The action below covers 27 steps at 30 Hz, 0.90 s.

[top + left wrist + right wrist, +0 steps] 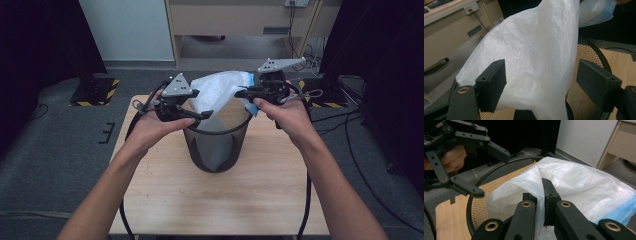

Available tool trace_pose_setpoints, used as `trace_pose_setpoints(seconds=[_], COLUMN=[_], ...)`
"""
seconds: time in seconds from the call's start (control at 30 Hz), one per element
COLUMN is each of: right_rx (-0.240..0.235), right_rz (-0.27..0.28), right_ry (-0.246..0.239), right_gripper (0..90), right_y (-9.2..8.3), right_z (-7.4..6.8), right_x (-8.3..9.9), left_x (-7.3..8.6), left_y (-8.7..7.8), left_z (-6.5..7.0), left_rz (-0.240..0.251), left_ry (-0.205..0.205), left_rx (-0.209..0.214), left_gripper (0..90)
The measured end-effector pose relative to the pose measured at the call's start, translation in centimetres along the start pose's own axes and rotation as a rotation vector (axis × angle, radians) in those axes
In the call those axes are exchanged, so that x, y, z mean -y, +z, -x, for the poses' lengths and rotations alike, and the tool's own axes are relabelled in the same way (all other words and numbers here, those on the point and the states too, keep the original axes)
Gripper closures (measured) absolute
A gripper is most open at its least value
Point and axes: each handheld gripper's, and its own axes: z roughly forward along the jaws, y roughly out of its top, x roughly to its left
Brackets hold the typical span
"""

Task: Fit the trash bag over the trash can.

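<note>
Hands hold two grippers over a mesh bin (216,145) on the table (165,195), seen from the high view; a white bag (220,92) drapes across its rim, partly inside. The left gripper (192,112) sits at the bin's near-left rim, the right gripper (247,95) at its far-right. Left gripper view: jaws stand wide apart, the bag (534,62) hanging between them, unpinched. Right gripper view: jaws clamp a fold of the bag (574,182) above the bin (499,180).
</note>
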Motion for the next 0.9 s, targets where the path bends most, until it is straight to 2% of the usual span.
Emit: trace_pose_setpoints(seconds=[0.1,0.17,0.23,0.37,0.43,0.47,0.53,0.63,0.7,0.8,0.9], right_rx=[-0.002,-0.003,-0.003,-0.005,-0.010,-0.013,-0.018,-0.017,-0.021,0.012,0.034], right_rz=[-0.007,-0.007,-0.004,0.000,0.005,0.009,0.012,0.001,-0.014,-0.032,-0.035], right_ry=[-0.004,-0.004,-0.005,-0.003,0.001,0.004,0.005,-0.009,-0.002,-0.010,-0.023], right_gripper=[88.2,87.6,87.3,86.9,86.6,86.2,85.0,79.8,70.5,61.2,56.8], right_y=[0.3,0.3,0.2,0.0,0.0,0.0,0.2,0.6,0.8,0.8,0.6], right_z=[-0.1,-0.1,-0.2,-0.1,0.0,0.0,-0.1,-0.4,-0.8,-1.5,-1.7], right_x=[0.0,0.1,0.2,0.5,0.6,0.6,0.7,0.9,1.2,1.6,1.9], left_x=[-0.6,-0.9,-1.1,-1.2,-1.3,-1.3,-1.1,-0.9,-0.8,-0.8,-0.8], left_y=[1.2,1.9,2.3,2.3,2.2,2.1,2.2,2.0,1.8,1.3,0.8], left_z=[0.3,0.4,0.2,-0.1,-0.2,-0.2,-0.4,-0.7,-0.8,-1.2,-1.6], left_rz=[-0.008,-0.032,-0.046,-0.041,-0.039,-0.035,-0.036,-0.031,-0.020,0.006,0.037], left_ry=[0.018,0.077,0.088,0.093,0.096,0.097,0.094,0.071,0.037,-0.001,-0.046], left_rx=[0.004,0.011,0.002,-0.019,-0.012,-0.007,-0.004,-0.015,-0.031,-0.057,-0.083], left_gripper=[23.4,30.9,36.5,57.0,63.5,71.0,80.6,87.6,88.2,88.8,89.4])
